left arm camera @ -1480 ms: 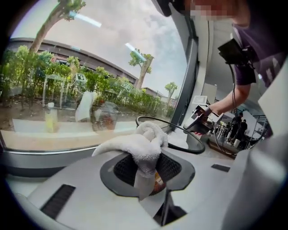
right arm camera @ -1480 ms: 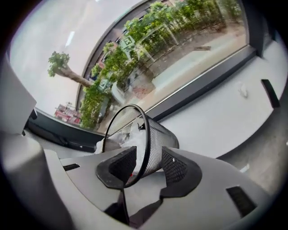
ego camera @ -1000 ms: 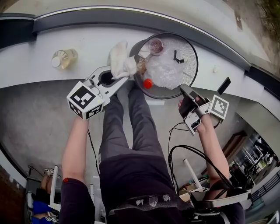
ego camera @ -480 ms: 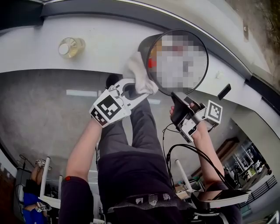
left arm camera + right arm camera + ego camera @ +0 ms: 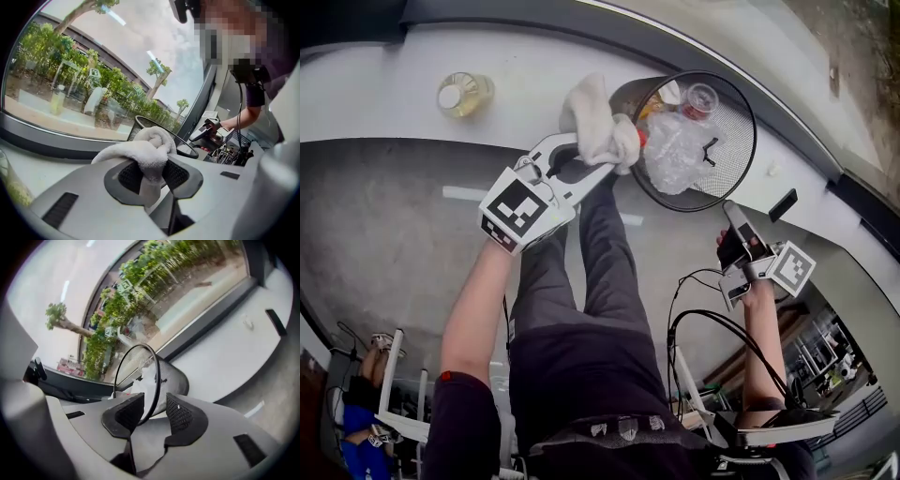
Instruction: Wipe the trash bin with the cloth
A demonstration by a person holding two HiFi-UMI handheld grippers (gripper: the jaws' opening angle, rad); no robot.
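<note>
The black mesh trash bin (image 5: 733, 120) stands on the white ledge, with plastic wrap and a cup inside. My left gripper (image 5: 602, 159) is shut on the bunched white cloth (image 5: 598, 124), which lies against the bin's left rim. In the left gripper view the cloth (image 5: 146, 151) bulges over the pads, in front of the bin (image 5: 135, 133). My right gripper (image 5: 733, 223) hangs just below the bin's near rim. Its jaws have just been opening. In the right gripper view the bin (image 5: 174, 377) shows its rim in line with the gap of my right gripper (image 5: 154, 411), and no pad presses on it.
A glass jar of yellowish liquid (image 5: 461, 94) stands on the ledge (image 5: 384, 112) at the left. A small black object (image 5: 782, 204) lies on the ledge to the right of the bin. A window runs behind the ledge. The person's legs are below the bin.
The right gripper has drawn back from the bin's near rim, down and to the right, and its jaws stand wider. The cloth in the left gripper has moved up along the bin's left side.
</note>
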